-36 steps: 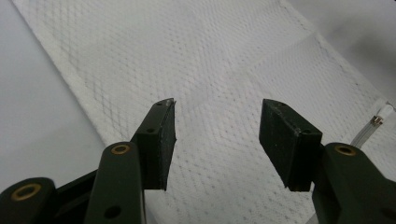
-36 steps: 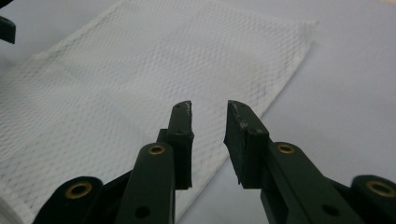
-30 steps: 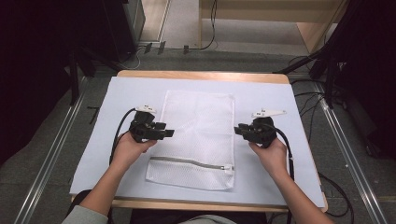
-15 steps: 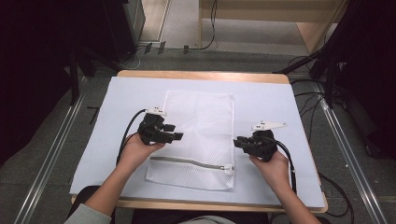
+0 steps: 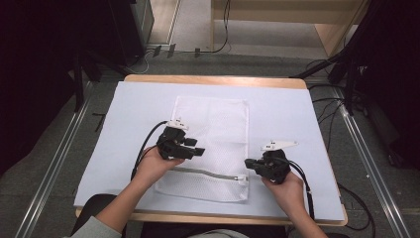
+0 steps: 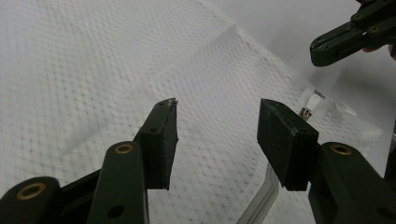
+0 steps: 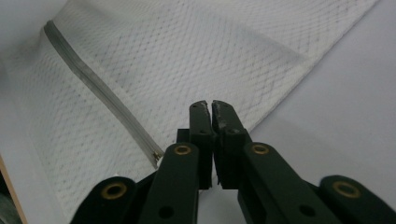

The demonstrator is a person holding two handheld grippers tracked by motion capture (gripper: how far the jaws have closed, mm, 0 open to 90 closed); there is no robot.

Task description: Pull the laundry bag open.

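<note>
**Both grippers brought to the zip end of the mesh bag; right jaws now together**

Right gripper [image 5: 251, 163]: its jaws have just been closing and now stand together, pad against pad, with nothing seen between them. In the right gripper view [image 7: 211, 106] the tips sit over the mesh just beside the metal zip pull [image 7: 158, 158], not on it. Against the earlier high views, this gripper has come toward the near edge of the table, to the bag's near right corner.

Left gripper [image 5: 198, 149]: jaws apart and empty, a little narrower than half a second ago, hovering over the mesh in its own view [image 6: 217, 135]. It has shifted inward and nearer, onto the bag just above the zip line.

Judgement: the hands are setting up to work the zip, one to steady the fabric, the other to take the pull. No grip is made yet.

The white rectangular mesh laundry bag [image 5: 210, 124] lies flat on the pale sheet [image 5: 297, 114] covering the table, about midway between its left and right edges. Its long axis runs from near edge to far edge. The grey zip [image 5: 208, 173] crosses the near end, its pull at the right.
</note>
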